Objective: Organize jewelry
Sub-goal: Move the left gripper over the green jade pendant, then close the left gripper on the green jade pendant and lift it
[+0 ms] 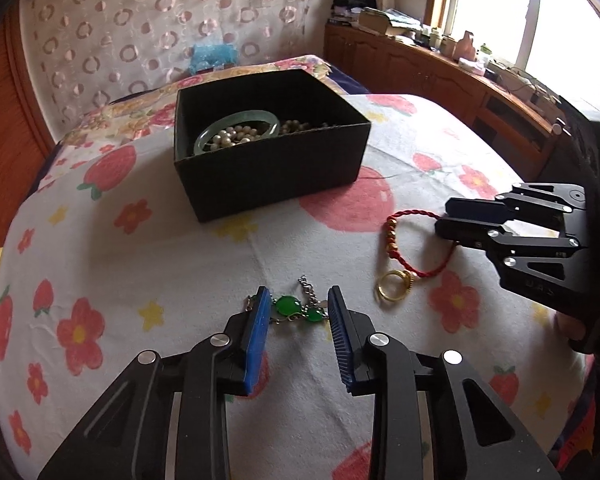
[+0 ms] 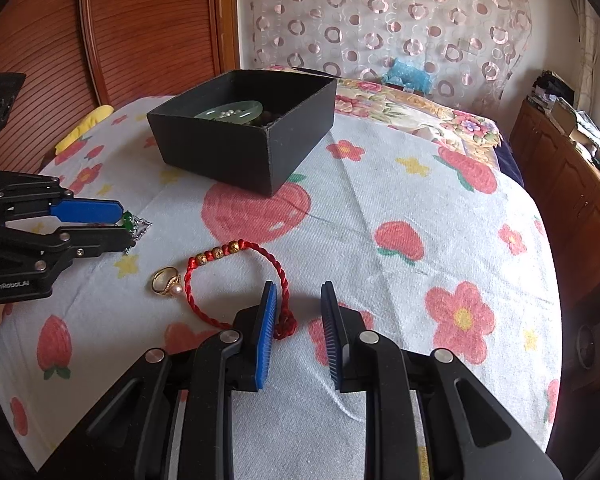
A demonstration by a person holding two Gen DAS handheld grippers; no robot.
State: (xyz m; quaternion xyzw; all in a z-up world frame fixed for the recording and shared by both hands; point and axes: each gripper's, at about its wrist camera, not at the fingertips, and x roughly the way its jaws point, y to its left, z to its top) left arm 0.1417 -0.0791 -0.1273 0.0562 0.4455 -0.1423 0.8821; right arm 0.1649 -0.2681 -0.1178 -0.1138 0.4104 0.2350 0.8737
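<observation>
A silver chain bracelet with green stones [image 1: 288, 306] lies on the flower-print cloth, between the blue pads of my left gripper [image 1: 298, 300]. A gap shows on both sides, so the gripper is open. From the right wrist view, the left gripper [image 2: 126, 226] has a green stone [image 2: 127, 218] at its tips. A red cord bracelet with gold beads [image 2: 220, 256] lies ahead of my right gripper [image 2: 298, 300], which is open; the cord's knot rests by its left pad. A gold ring with a pearl [image 2: 164, 280] sits beside the cord. The black box [image 1: 268, 176] holds a jade bangle [image 1: 204, 136] and pearls [image 1: 232, 136].
The cloth [image 2: 400, 248] covers a rounded surface that drops off at the right and near edges. A wooden cabinet [image 1: 440, 76] with clutter stands under the window at the right. A patterned curtain [image 2: 380, 20] hangs behind, and a yellow item [image 2: 84, 126] lies at the far left.
</observation>
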